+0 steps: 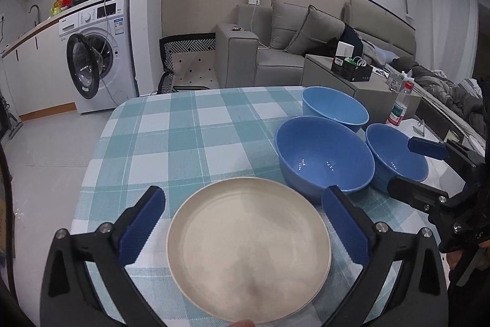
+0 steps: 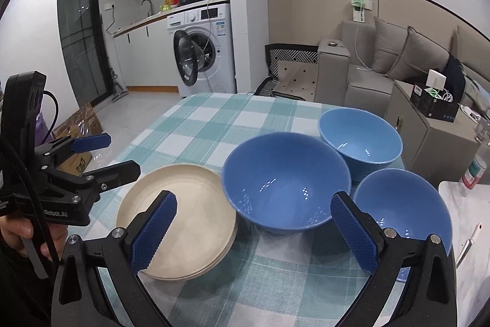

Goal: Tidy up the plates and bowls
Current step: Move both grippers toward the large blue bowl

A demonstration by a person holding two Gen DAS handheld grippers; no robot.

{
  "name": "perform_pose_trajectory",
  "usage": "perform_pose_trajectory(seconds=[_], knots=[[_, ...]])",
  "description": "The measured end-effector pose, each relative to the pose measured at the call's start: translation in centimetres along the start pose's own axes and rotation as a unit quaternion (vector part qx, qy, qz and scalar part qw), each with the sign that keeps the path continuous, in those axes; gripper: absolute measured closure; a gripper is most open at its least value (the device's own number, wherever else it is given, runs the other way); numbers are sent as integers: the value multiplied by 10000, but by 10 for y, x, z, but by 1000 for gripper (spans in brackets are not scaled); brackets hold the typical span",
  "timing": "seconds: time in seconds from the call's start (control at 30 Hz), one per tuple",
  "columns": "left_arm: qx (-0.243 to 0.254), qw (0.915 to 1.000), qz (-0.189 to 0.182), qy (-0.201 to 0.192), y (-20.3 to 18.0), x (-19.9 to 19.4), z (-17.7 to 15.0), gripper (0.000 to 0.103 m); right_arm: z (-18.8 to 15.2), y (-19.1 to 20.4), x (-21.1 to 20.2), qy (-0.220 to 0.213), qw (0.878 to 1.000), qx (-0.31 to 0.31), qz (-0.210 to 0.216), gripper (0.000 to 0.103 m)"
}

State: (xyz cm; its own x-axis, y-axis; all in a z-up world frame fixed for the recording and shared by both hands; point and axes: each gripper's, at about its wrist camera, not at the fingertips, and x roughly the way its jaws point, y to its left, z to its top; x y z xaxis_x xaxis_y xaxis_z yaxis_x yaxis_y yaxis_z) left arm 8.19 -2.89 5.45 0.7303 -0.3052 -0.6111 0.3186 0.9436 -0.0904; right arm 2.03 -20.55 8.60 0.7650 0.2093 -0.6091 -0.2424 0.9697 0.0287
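Your left gripper [image 1: 243, 221] stands wide, above the cream plates [image 1: 248, 250] that lie stacked on the checked cloth [image 1: 183, 143], pads clear of the rim. Right of them sit three blue bowls [image 2: 286, 183]. Your right gripper [image 2: 252, 230] gapes wide over the nearest bowl, holding nothing.

Stacked plates [image 2: 180, 222] at left on surface [image 2: 214, 124]; large bowl [image 2: 284, 186] just right; two smaller bowls [image 2: 361, 140] [image 2: 404, 210] further right, one behind the other.
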Motion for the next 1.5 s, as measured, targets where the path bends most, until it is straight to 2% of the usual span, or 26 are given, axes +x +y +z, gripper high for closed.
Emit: perform_pose_trajectory(seconds=[0.23,0.5,0.73,1.0,1.23,1.5], knots=[[129,9999,22,-84,-26,11,33,0,13,-31,-17,-313,9981,206,-491,1],[356,9993,66,-78,-58,31,60,0,19,-78,-37,-391,9948,393,-853,1],[634,9978,135,121,-82,55,72,0,19,-118,-43,-366,9922,731,-937,1],[695,9973,39,248,-96,77,79,0,14,-149,-32,-213,9904,1021,-911,1],[556,9980,4,311,-93,98,90,0,10,-174,-19,-91,9882,1288,-825,1],[447,9973,-59,583,-92,137,99,0,11,-199,-2,114,9857,1338,-1015,1]])
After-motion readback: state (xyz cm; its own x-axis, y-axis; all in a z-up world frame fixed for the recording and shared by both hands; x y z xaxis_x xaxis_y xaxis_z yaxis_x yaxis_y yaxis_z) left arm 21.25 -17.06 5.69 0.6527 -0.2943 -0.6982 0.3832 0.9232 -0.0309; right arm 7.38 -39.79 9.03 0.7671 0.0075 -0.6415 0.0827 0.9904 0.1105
